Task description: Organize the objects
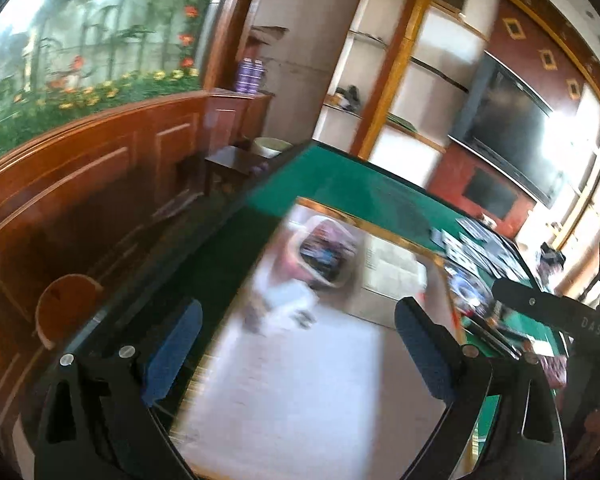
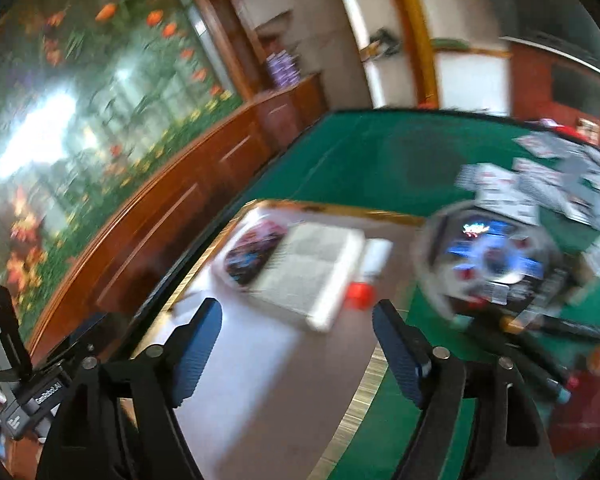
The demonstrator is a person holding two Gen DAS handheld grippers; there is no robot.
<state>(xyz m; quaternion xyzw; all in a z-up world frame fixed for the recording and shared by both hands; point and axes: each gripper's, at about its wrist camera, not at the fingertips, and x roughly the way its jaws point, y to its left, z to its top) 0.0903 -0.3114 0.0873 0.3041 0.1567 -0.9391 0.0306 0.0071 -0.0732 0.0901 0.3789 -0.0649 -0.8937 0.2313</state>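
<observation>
Objects for organizing are shown scattered on a green table, largest first: a white tray edged in gold, on which a white book-like box and a round container are laid; beside the tray, a clear dish, loose cards and pens. The box is judged stiff and light, best taken across its short sides. Both the left gripper and right gripper are held wide, with nothing between the pads.

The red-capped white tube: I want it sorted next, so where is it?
In the right wrist view the red-capped white tube lies on the pale mat, right of the white book, near the mat's gold edge.
</observation>
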